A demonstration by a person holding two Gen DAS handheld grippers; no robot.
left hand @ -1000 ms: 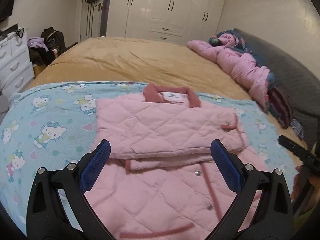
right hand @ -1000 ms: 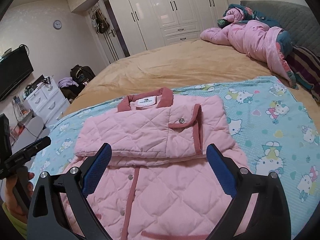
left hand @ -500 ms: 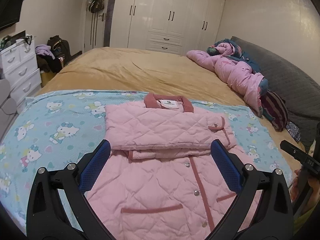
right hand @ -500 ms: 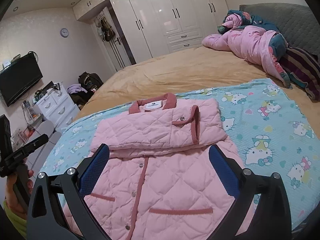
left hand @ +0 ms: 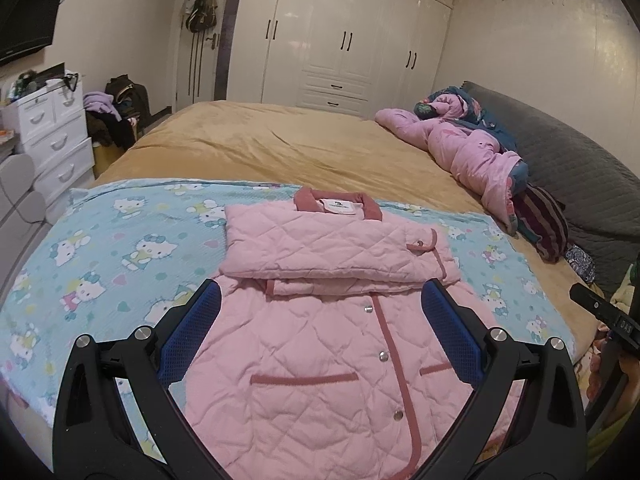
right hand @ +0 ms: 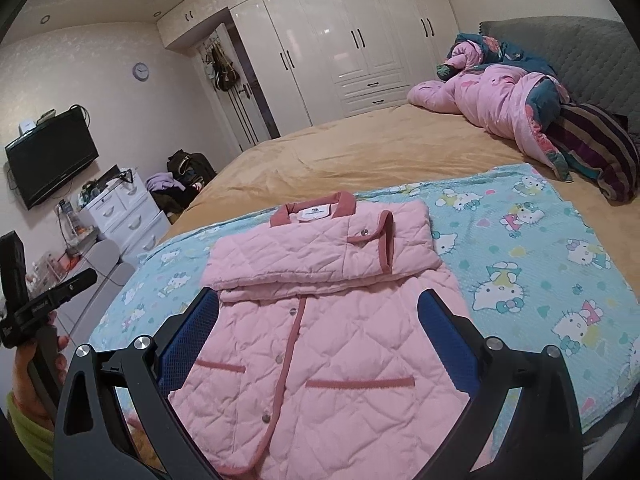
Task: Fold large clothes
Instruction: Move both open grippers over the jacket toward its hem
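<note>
A pink quilted jacket [left hand: 320, 352] with dark pink trim lies flat on a blue cartoon-cat blanket [left hand: 100, 256] at the near edge of the bed. Its sleeves are folded across the chest below the collar. It also shows in the right wrist view [right hand: 320, 344]. My left gripper [left hand: 320, 320] is open and empty, held above the jacket's lower half. My right gripper [right hand: 320, 320] is open and empty too, above the hem. Neither touches the cloth.
The bed has a tan cover [left hand: 280, 148]. A bundled pink duvet [left hand: 464, 148] and a striped pillow [left hand: 544, 220] lie at the right by the grey headboard [left hand: 580, 164]. White drawers [left hand: 52, 136] stand left of the bed, wardrobes [left hand: 344, 40] behind.
Both grippers have drawn back and up from the jacket, so its whole lower half and hem now show. The jacket has not moved. Both stay open.
</note>
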